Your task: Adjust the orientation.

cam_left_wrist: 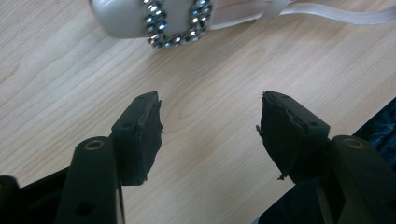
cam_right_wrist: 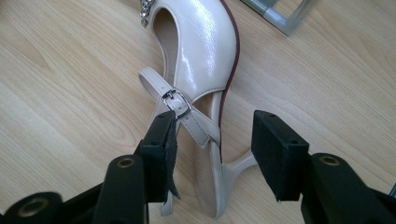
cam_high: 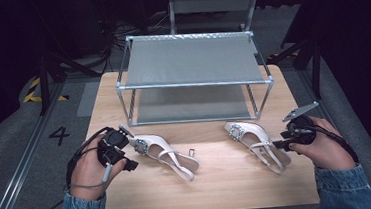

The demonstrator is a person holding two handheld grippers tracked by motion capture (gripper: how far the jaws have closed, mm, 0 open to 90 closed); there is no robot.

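On the wooden surface (cam_high: 219, 174), seen from above, two cream shoes are laid before a metal rack (cam_high: 194, 81), each beside one gripper. In the left gripper view, the jaws are spread; the left shoe (cam_left_wrist: 154, 18) lies ahead, its heel cut off. In the right gripper view, spread jaws straddle the right shoe (cam_right_wrist: 201, 70), its long axis running away.

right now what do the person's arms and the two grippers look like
Both forearms wear blue denim sleeves. The left gripper and right gripper are black, each with two blocky jaws ending in dark, worn pads. Black and grey cables loop from the left one; the right carries a grey three-cornered plate.
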